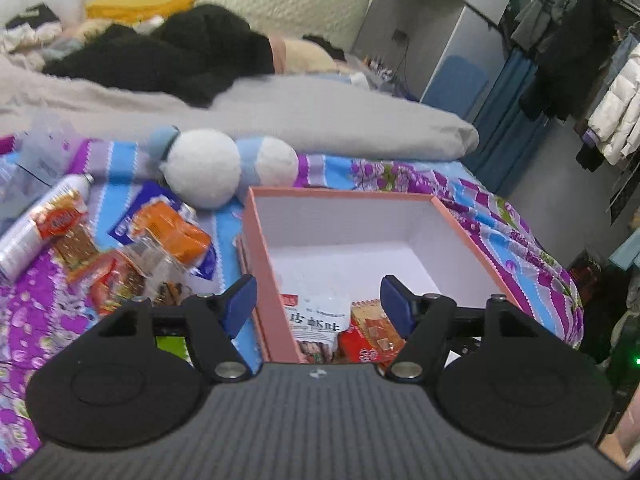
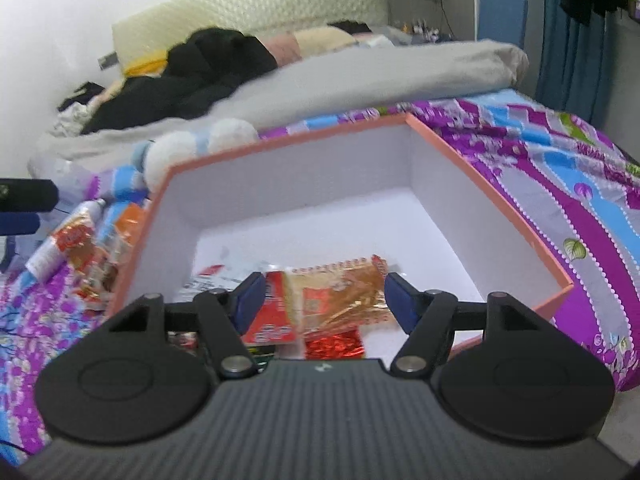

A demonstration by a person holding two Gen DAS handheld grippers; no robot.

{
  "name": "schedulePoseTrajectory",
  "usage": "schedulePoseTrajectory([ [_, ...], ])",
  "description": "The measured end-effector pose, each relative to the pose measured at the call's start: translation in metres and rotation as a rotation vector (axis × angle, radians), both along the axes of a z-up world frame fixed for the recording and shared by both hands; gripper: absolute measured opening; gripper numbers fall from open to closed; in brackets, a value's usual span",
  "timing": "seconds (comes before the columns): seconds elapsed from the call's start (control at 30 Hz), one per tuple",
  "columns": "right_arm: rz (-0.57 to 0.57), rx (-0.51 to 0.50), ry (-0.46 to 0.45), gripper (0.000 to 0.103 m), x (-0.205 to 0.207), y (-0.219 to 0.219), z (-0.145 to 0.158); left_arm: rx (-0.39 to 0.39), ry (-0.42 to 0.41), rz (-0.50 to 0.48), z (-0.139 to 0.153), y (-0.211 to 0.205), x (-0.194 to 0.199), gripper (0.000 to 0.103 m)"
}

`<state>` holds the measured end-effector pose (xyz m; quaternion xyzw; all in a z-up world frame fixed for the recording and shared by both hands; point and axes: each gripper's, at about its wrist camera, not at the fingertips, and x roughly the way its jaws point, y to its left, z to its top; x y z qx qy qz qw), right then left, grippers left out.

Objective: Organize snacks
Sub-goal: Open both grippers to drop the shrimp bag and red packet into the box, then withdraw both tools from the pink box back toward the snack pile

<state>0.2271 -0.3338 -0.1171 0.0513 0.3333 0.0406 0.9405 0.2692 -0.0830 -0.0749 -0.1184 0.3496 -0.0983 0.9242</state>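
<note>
We note the left gripper (image 1: 318, 304) standing wide with nothing clamped, over the near wall of the salmon-pink cardboard box with white lining (image 1: 460, 222) on the bed; loose snack packets (image 1: 160, 252) and a white spray can (image 1: 40, 220) lie left of the box. The right gripper (image 2: 324, 300) is likewise spread, jaws apart from the orange-and-red crinkly snack packet (image 2: 340, 292) in the box. A white printed pouch (image 1: 320, 316) is cut off by the gripper body; its print is blurred.

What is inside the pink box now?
The pink box holds a white packet and red-orange snack packets at its near end. The gripper body hides whatever lies nearer.
</note>
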Motion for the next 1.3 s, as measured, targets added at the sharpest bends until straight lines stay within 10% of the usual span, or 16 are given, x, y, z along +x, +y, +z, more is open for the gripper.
schedulePoseTrajectory([
  [0.5, 0.101, 0.036, -0.146, 0.068, -0.081, 0.055, 0.037, 0.050, -0.055, 0.088, 0.004, 0.073, -0.114, 0.073],
  [1.3, 0.281, 0.058, -0.106, 0.068, -0.188, 0.131, 0.015, 0.021, 0.031, 0.263, -0.033, 0.137, -0.224, 0.073],
])
